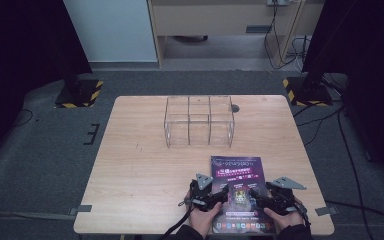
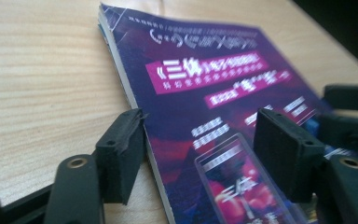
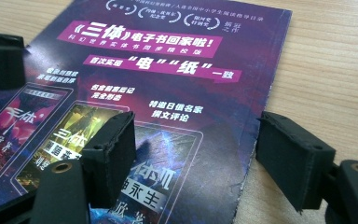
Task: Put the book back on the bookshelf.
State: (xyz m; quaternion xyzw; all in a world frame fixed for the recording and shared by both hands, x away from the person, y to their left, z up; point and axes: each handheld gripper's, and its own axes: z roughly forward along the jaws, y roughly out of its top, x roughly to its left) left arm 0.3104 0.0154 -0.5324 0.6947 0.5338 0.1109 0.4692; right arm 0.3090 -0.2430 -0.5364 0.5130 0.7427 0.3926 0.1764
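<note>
Table (image 1: 130,165) seen whole from the high view, wooden top, on grey floor. Clear organiser (image 1: 199,121) stood at mid-table toward the far edge, empty compartments, well apart from both hands. Magazine (image 1: 240,192) lay flat, cover up, at the near edge right of centre, probably set there within easy reach of both hands. Left gripper (image 1: 219,196) was placed at the magazine's left edge, right gripper (image 1: 258,196) at its right side, each hand behind its tool; likely positioned to straddle opposite edges for a lift. Jaw spread could not be read from the high view. Left gripper view supplied it: left gripper (image 2: 200,154) released, one jaw outside the spine edge on bare wood, the other over the cover, nothing pinched. Page stack thickness along the magazine (image 2: 205,84) edge also visible here. Right gripper view: right gripper (image 3: 196,158) likewise released, one jaw over the cover, the other beyond the worn edge of the magazine (image 3: 168,70), above the table.
</note>
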